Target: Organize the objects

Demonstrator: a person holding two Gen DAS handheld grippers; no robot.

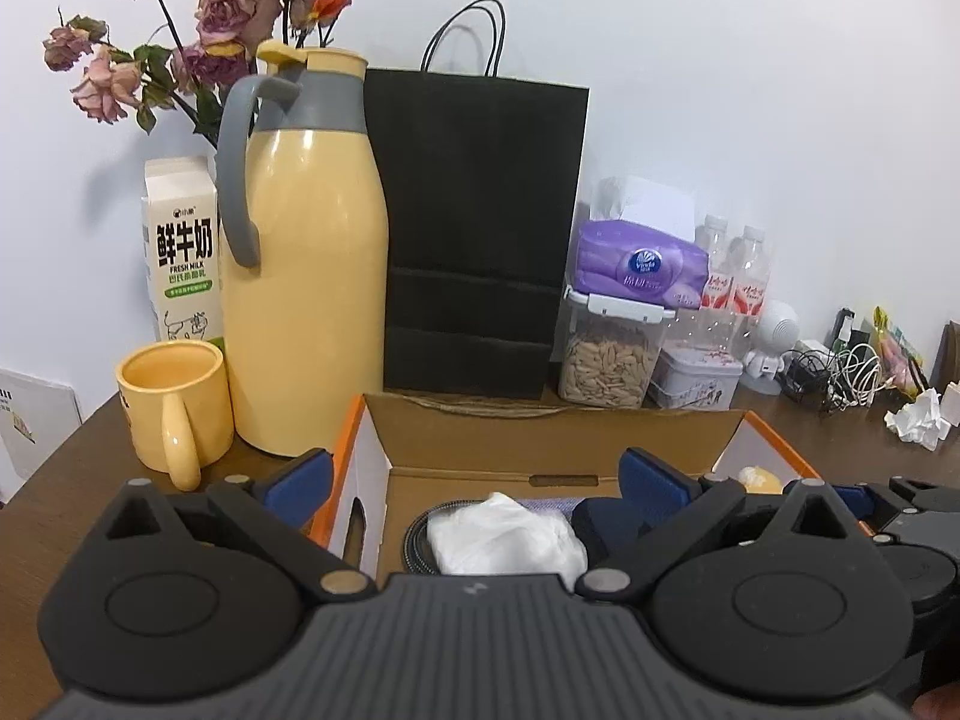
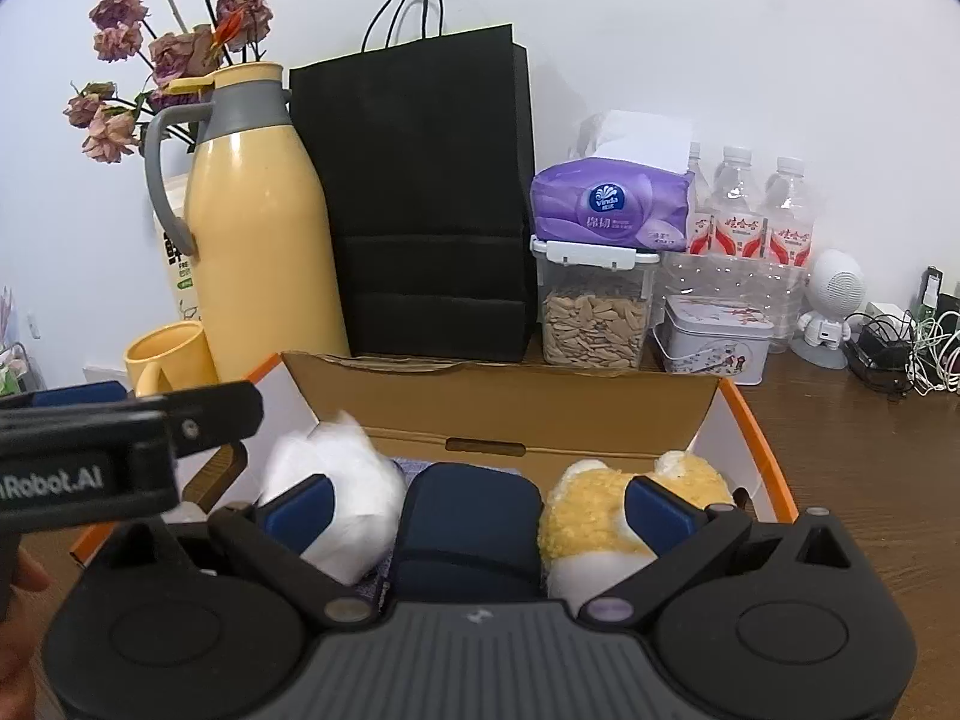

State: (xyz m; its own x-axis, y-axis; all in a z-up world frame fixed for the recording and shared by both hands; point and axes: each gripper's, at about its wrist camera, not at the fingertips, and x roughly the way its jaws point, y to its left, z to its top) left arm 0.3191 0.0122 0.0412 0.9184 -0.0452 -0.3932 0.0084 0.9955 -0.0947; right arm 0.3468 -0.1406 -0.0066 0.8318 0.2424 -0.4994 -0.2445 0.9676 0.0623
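- An open cardboard box (image 2: 504, 414) with orange edges sits on the brown surface (image 2: 852, 420); its flaps stand up
- Inside the box lie a white crumpled bag (image 2: 354, 480), a dark blue pouch (image 2: 474, 516) in the middle, and a yellow and white fluffy toy (image 2: 600, 516) on the right side; all three touch each other
- The left claw (image 1: 474, 483) is wide apart and grips nothing; one finger hangs outside the box's left wall and the other is over the inside; the white bag lies between them but they do not press on it
- The right claw (image 2: 480, 504) is wide apart too and grips nothing; the blue pouch sits between its fingers; one finger is in front of the white bag and the other is in front of the fluffy toy
- Behind the box stand a tall yellow jug (image 1: 306, 276) and a black paper bag (image 1: 480, 240), side by side; a yellow mug (image 1: 174, 402) is just left of the jug; a milk carton (image 1: 180, 252) and dried pink flowers (image 1: 228, 12) are behind them
- To the right are a clear tub of seeds (image 2: 591, 312) with a purple tissue pack (image 2: 612, 204) on top, a small tin (image 2: 714, 336), and water bottles (image 2: 744, 204)
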